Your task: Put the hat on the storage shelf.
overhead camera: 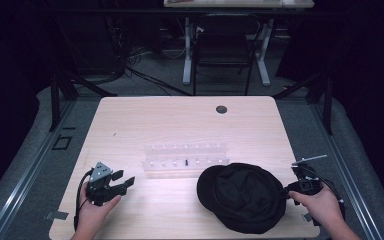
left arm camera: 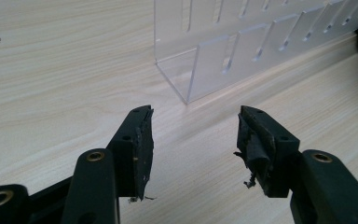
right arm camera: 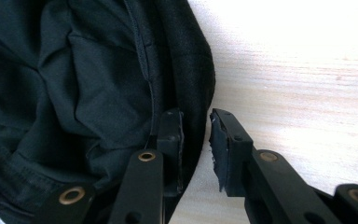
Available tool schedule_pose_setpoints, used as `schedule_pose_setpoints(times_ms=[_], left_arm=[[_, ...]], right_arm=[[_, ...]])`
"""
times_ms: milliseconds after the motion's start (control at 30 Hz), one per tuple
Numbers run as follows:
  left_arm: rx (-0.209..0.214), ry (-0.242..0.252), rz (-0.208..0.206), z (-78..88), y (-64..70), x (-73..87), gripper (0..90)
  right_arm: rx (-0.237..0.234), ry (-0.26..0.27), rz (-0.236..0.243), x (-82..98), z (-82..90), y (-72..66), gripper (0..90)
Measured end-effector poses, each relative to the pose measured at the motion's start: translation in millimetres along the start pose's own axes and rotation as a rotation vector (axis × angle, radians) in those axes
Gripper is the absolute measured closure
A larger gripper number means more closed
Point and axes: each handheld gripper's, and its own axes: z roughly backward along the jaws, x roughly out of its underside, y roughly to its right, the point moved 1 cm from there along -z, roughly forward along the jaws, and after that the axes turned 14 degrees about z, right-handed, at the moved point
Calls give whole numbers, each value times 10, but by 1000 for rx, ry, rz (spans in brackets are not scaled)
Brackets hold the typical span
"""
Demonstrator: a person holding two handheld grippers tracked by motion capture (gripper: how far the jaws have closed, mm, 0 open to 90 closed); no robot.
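Risked a slip: right gripper (right arm camera: 196, 135), jaws narrowly apart astride the rim of the floppy black fabric cap (overhead camera: 242, 196) near right on the pale wooden table (overhead camera: 180, 120), not yet clamped. Could snag the clear acrylic slotted rack (overhead camera: 185, 159) if dragged. Left gripper (left arm camera: 193, 140) wide apart, empty.

A dark lab or studio: black curtains, floor cables (overhead camera: 130, 70), a lone pale table (overhead camera: 130, 125), another desk (overhead camera: 230, 4) behind.
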Motion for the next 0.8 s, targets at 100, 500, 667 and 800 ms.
schedule_pose_setpoints(times_ms=[100, 500, 667, 800], left_arm=[[-1, 1, 2, 0, 2, 0, 457], [-2, 1, -2, 3, 2, -1, 455], [-3, 3, 0, 0, 2, -1, 455], [-4, 4, 1, 2, 1, -1, 455]], right_arm=[[-15, 16, -26, 1, -54, 26, 746], [-53, -39, -47, -8, -110, 71, 766], [-76, -52, -39, -27, -123, 79, 839], [-80, -47, -41, -30, -127, 70, 859]])
